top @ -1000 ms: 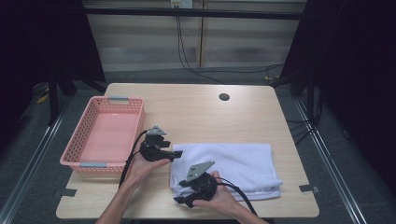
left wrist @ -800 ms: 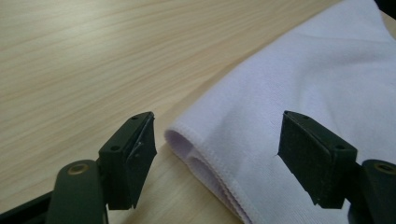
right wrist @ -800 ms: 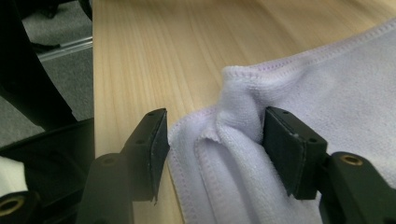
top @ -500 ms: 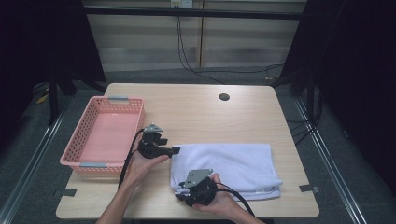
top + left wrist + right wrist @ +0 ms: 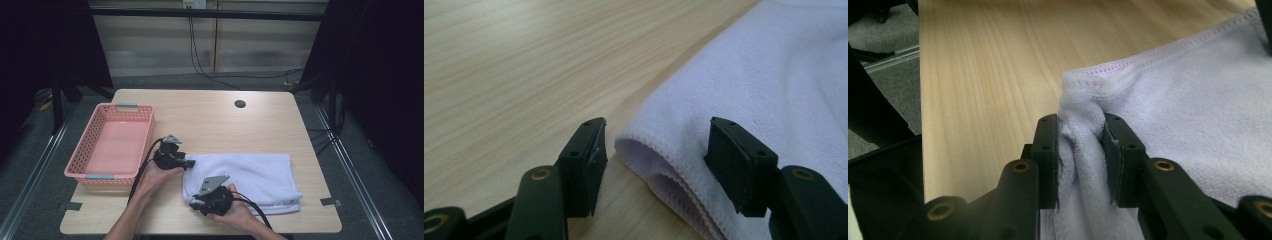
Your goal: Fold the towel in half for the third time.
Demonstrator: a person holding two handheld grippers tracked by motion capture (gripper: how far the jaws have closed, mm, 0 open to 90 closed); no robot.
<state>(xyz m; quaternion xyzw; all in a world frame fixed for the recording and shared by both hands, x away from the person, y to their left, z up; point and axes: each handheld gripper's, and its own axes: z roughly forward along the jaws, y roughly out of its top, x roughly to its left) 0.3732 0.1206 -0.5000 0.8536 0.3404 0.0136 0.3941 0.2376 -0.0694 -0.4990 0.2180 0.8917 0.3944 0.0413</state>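
A folded white towel (image 5: 250, 175) lies on the wooden table (image 5: 215, 120) at the front right. My left gripper (image 5: 189, 163) is at the towel's far-left corner, open, with the folded towel edge (image 5: 659, 155) between its jaws and the pads apart from the cloth. At the towel's near-left corner my right gripper (image 5: 196, 204) is shut on a bunched fold of the towel (image 5: 1080, 135). A person's hand holds each gripper.
A pink plastic basket (image 5: 90, 145) with nothing in it stands at the table's left side. A dark round hole (image 5: 240, 104) sits in the far part of the tabletop. Bare wood lies beyond the towel. The table's front edge is close behind the hands.
My right gripper has shifted left and nearer along the towel's front edge to its near-left corner. The left gripper has barely moved at the far-left corner.
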